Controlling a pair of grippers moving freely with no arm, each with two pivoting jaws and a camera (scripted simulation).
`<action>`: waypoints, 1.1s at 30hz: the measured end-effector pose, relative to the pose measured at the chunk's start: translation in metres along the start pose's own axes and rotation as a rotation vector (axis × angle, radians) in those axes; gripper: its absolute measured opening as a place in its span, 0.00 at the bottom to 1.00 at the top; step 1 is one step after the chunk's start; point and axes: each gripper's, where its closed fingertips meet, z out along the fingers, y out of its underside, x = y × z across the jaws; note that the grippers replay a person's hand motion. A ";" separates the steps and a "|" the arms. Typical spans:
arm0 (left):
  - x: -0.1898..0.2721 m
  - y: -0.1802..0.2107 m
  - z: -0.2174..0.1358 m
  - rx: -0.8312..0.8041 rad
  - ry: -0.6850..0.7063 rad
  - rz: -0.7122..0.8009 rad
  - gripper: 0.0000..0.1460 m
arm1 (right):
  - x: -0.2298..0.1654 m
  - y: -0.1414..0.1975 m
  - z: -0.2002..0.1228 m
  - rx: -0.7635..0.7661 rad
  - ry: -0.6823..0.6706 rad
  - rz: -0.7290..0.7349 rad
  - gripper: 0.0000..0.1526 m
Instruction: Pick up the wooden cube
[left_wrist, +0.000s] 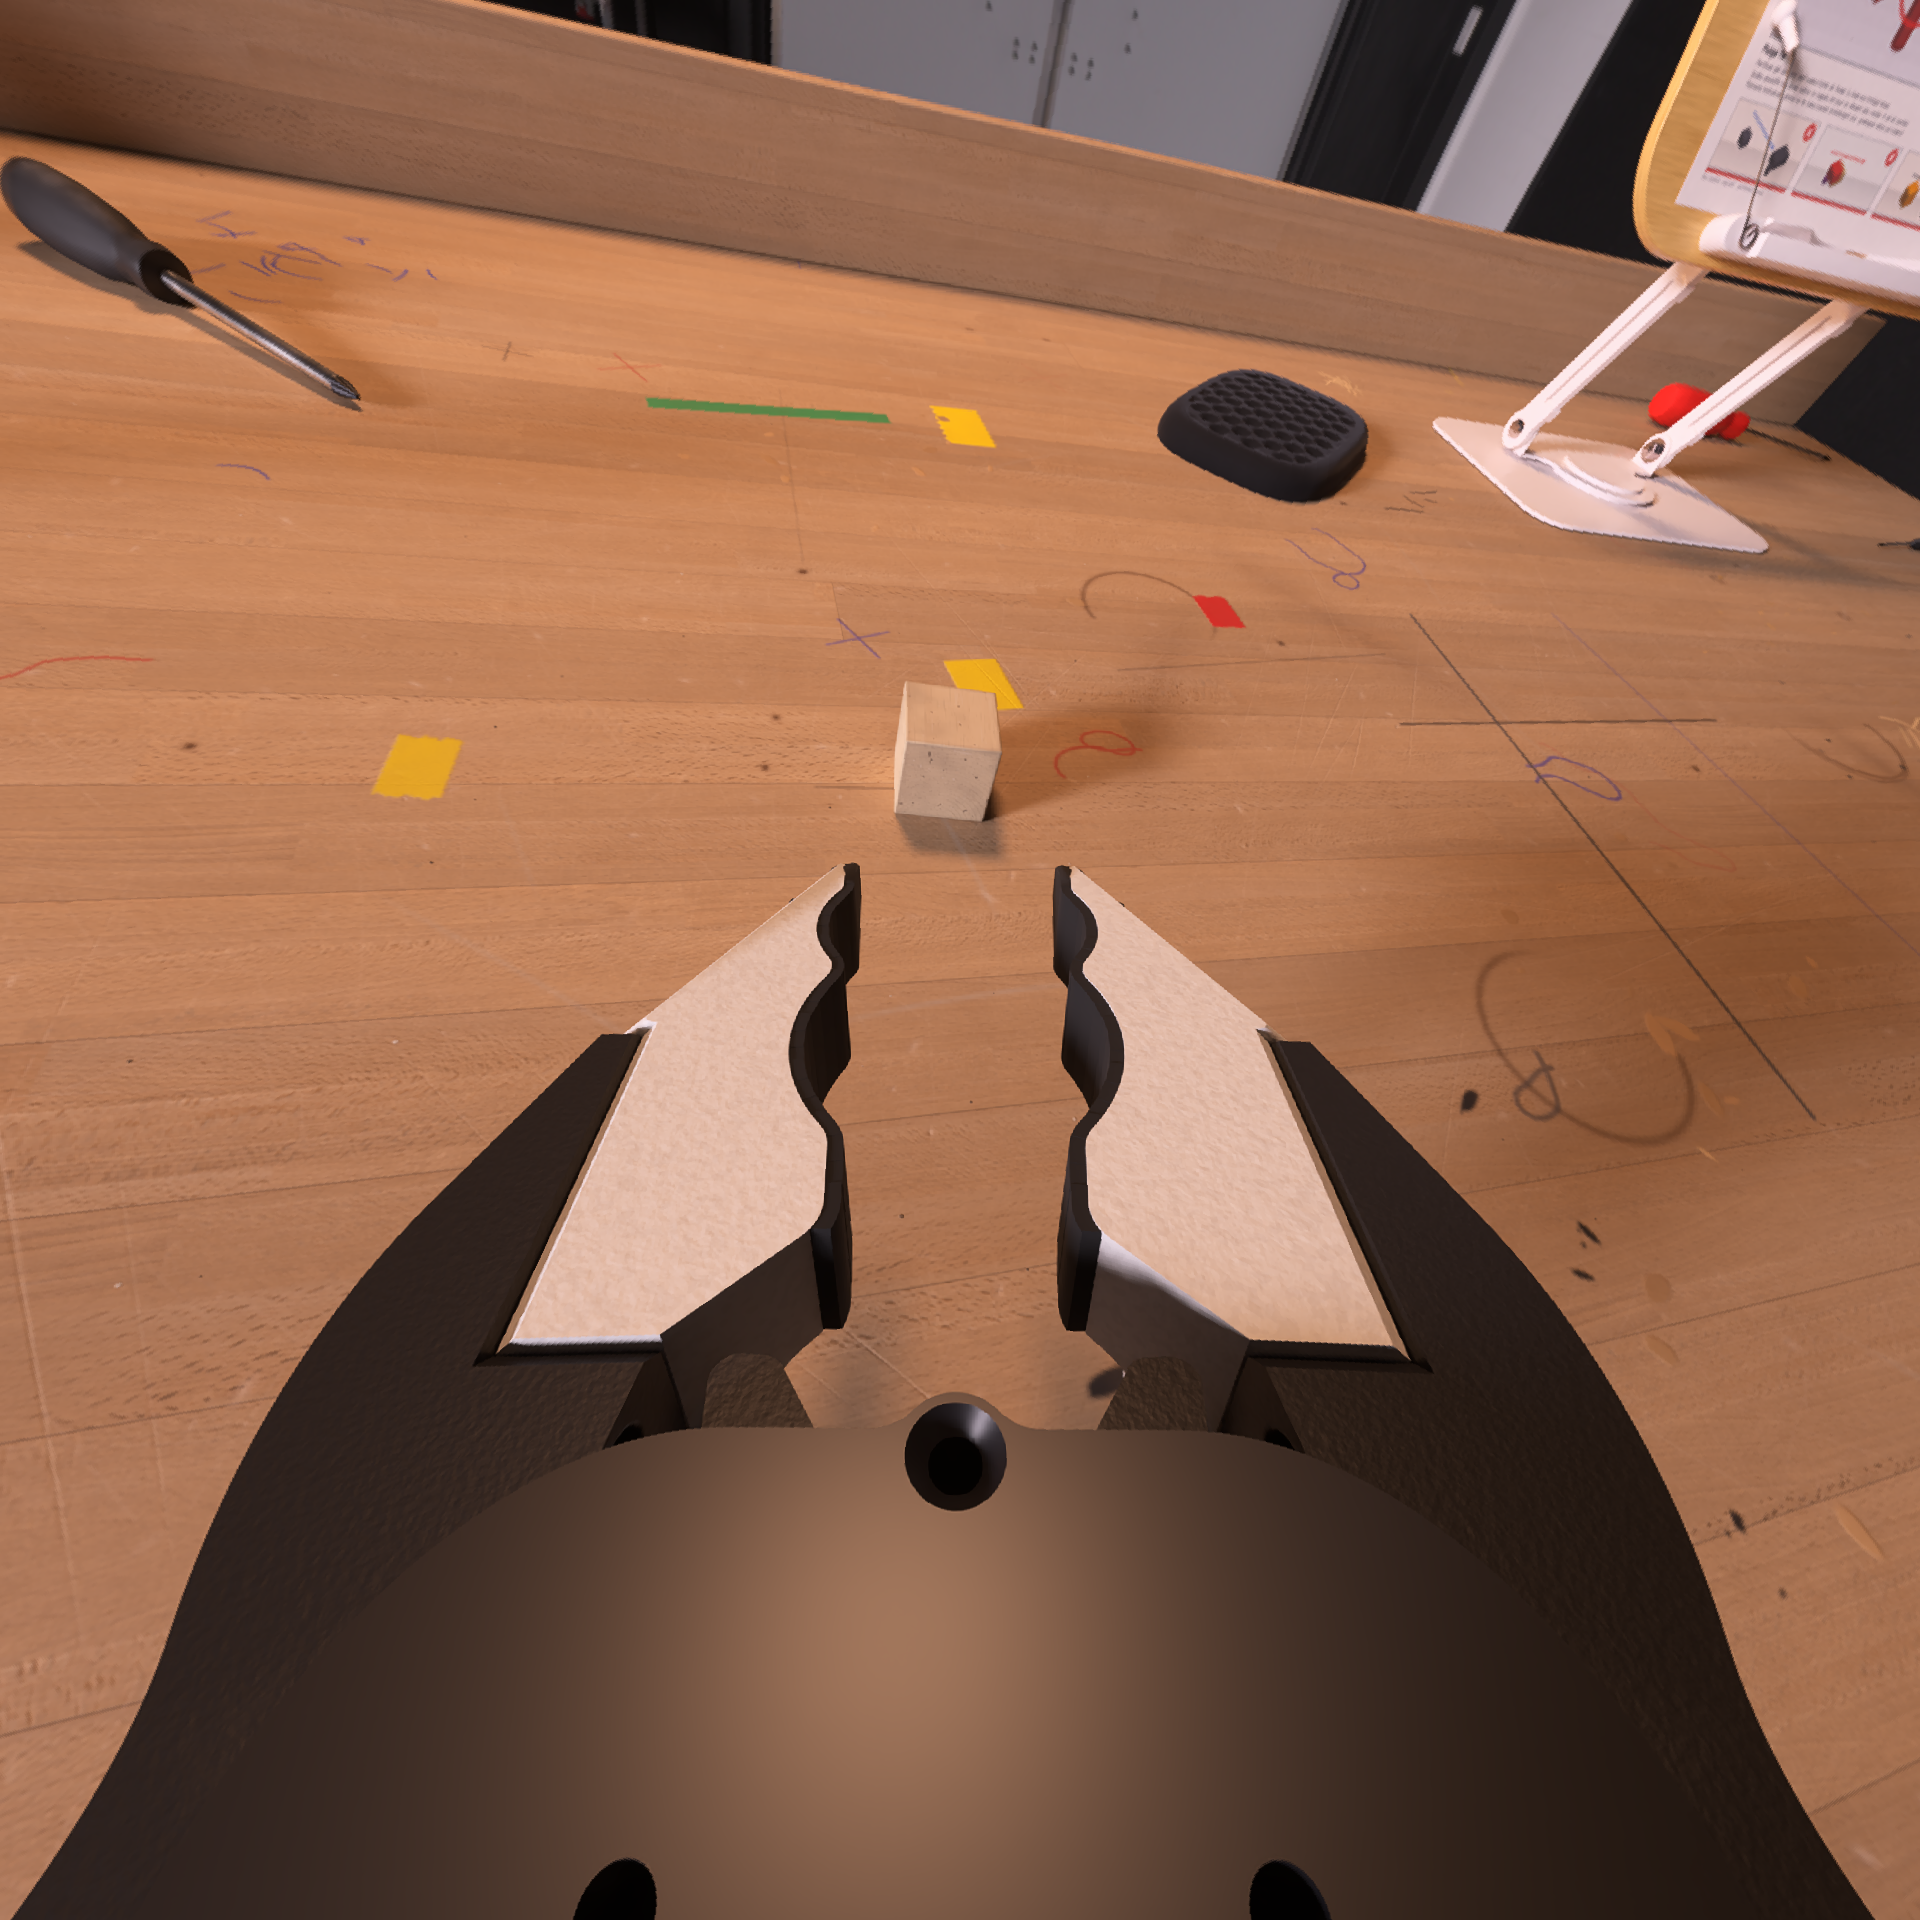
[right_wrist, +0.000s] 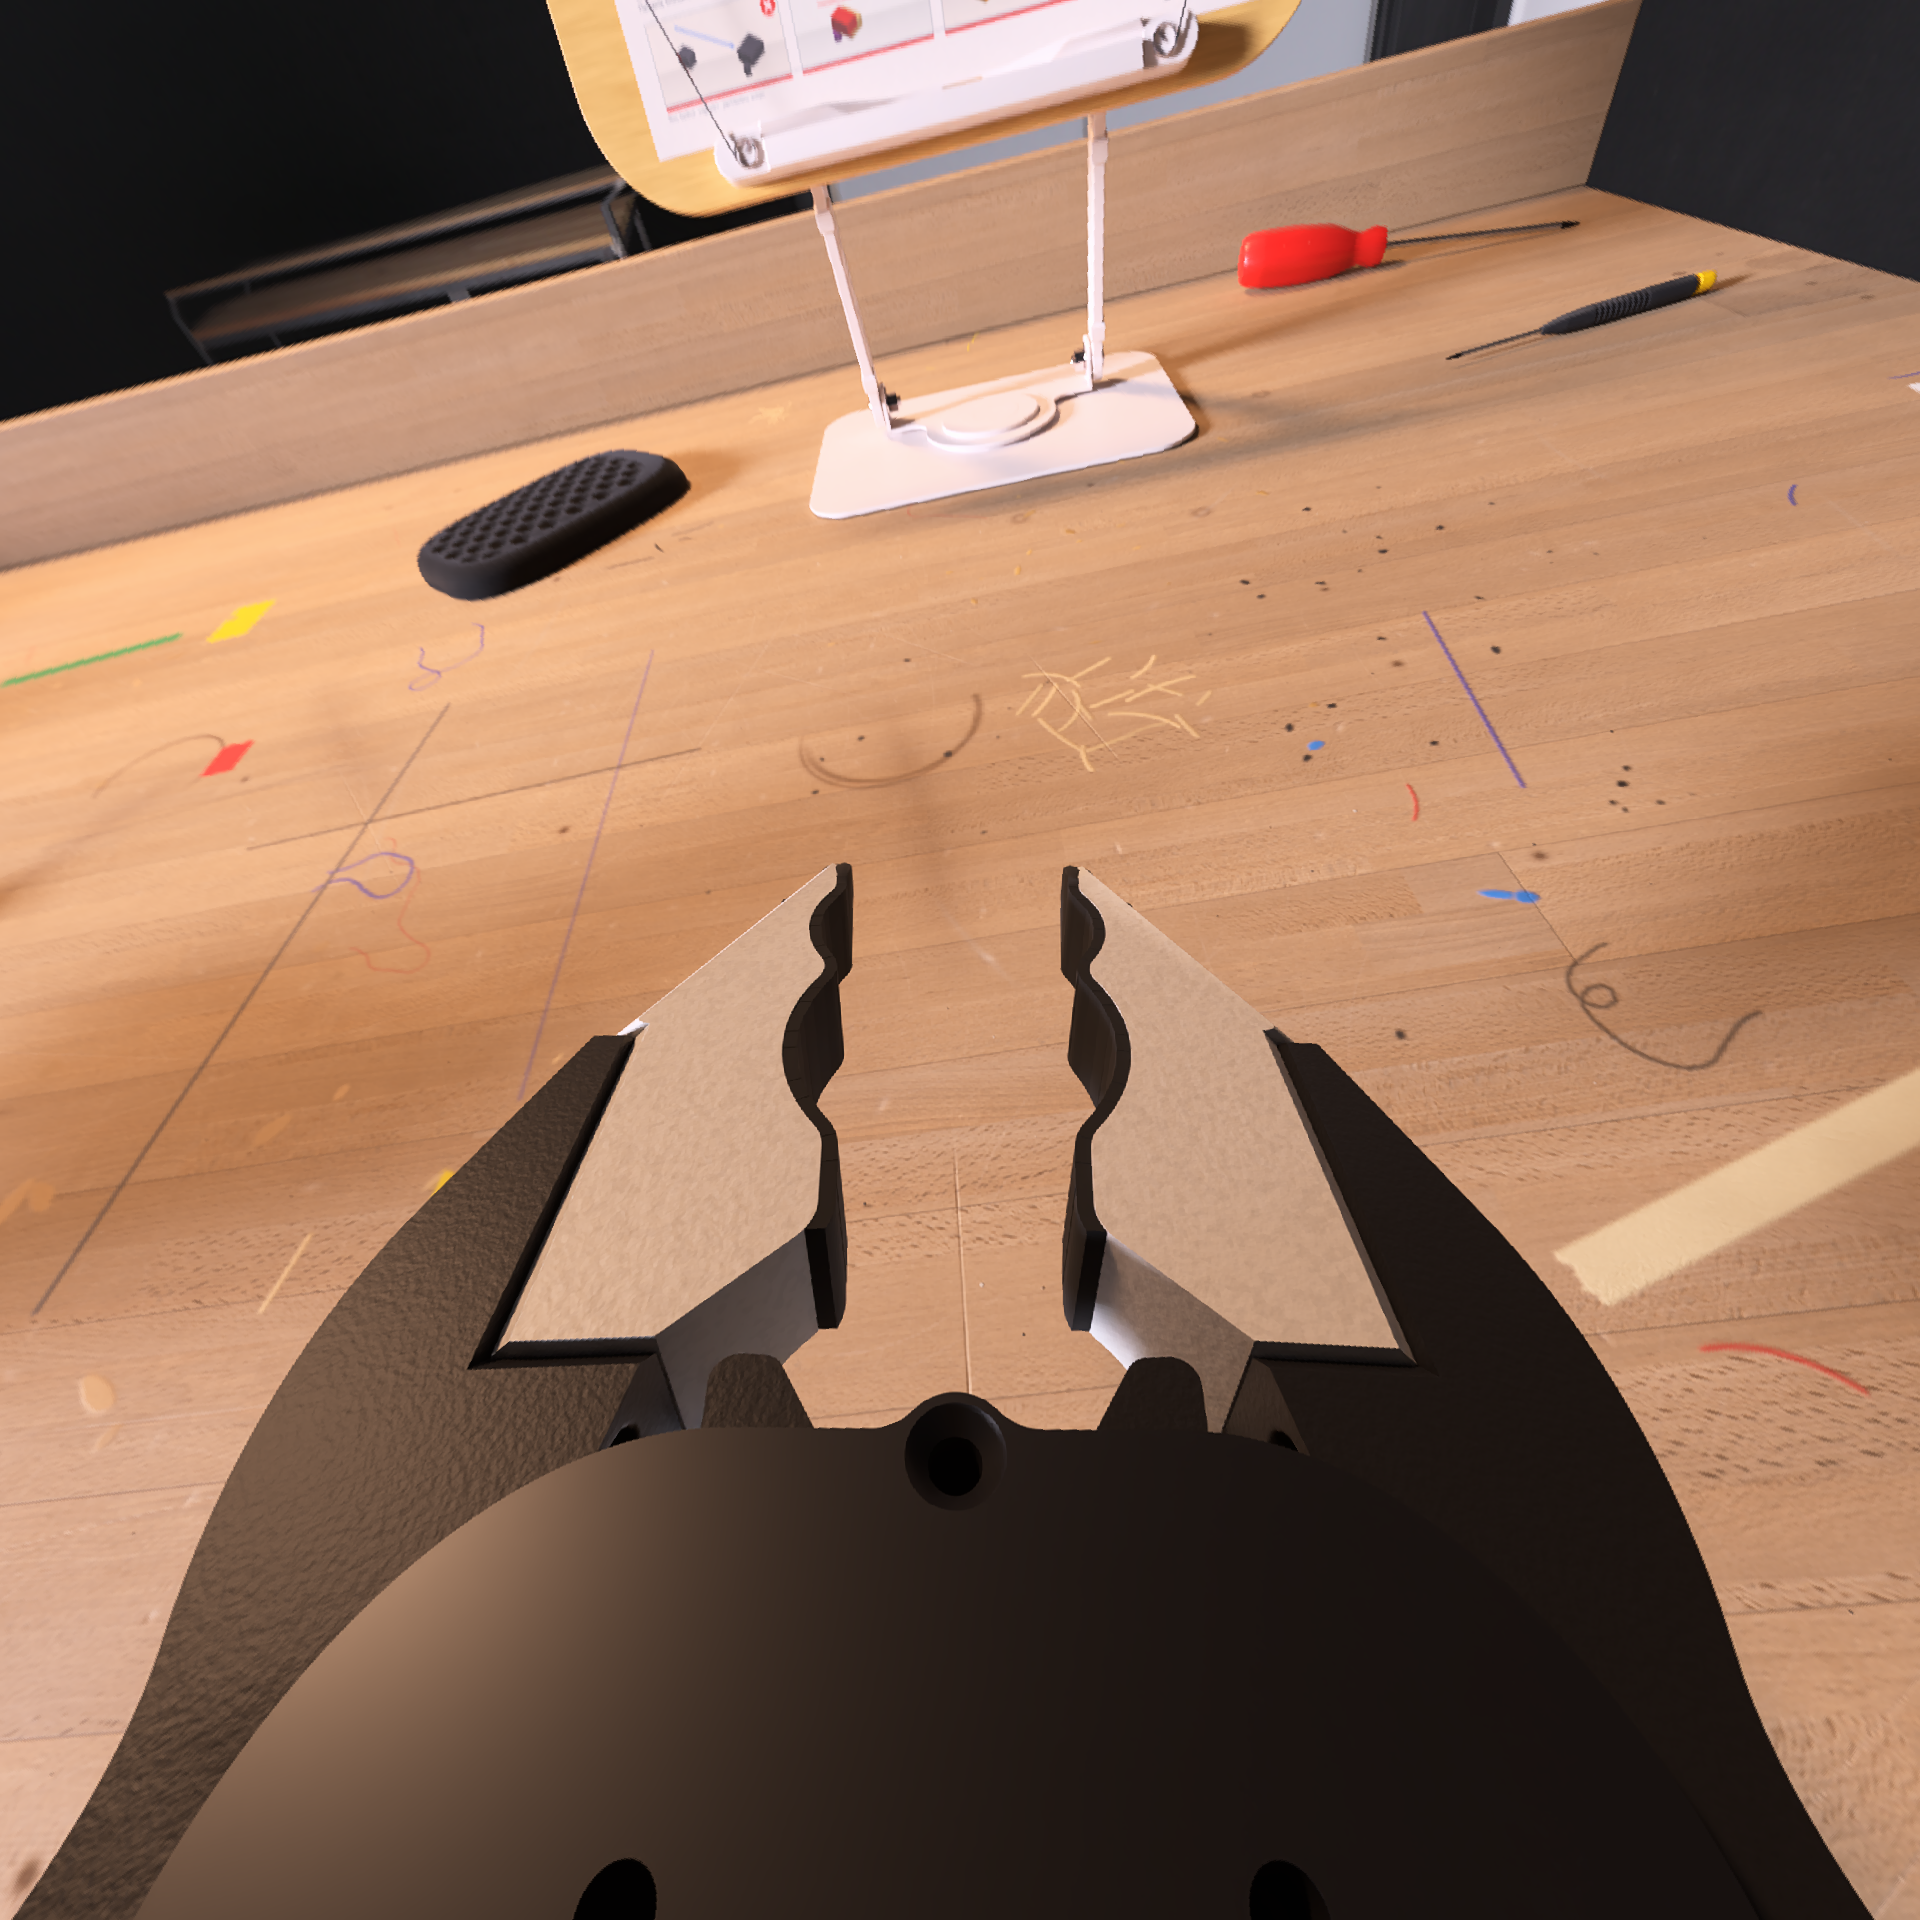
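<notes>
A small pale wooden cube (left_wrist: 945, 752) stands on the wooden workbench (left_wrist: 520, 935), a short way ahead of my left gripper (left_wrist: 956, 883) and roughly in line with the gap between its fingers. The left gripper is open and empty, apart from the cube. My right gripper (right_wrist: 956, 883) is open and empty over bare bench. The cube does not show in the right wrist view.
A black screwdriver (left_wrist: 156, 265) lies far left. A black perforated pad (left_wrist: 1265, 432) (right_wrist: 551, 520) and a white stand holding a board (left_wrist: 1600, 488) (right_wrist: 997, 436) sit near the back wall. A red-handled screwdriver (right_wrist: 1320, 252) and a thin black tool (right_wrist: 1590, 312) lie far right. Tape pieces mark the bench.
</notes>
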 end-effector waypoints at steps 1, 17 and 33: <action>0.001 0.001 0.001 -0.004 0.001 0.002 0.25 | 0.000 0.002 0.001 -0.009 0.005 -0.007 0.26; 0.021 -0.010 0.010 -0.101 0.127 0.042 0.30 | -0.001 0.007 0.003 -0.041 0.009 -0.014 0.26; -0.010 0.004 0.113 -1.007 -0.170 0.071 0.38 | 0.003 0.016 0.007 -0.072 -0.021 0.025 0.26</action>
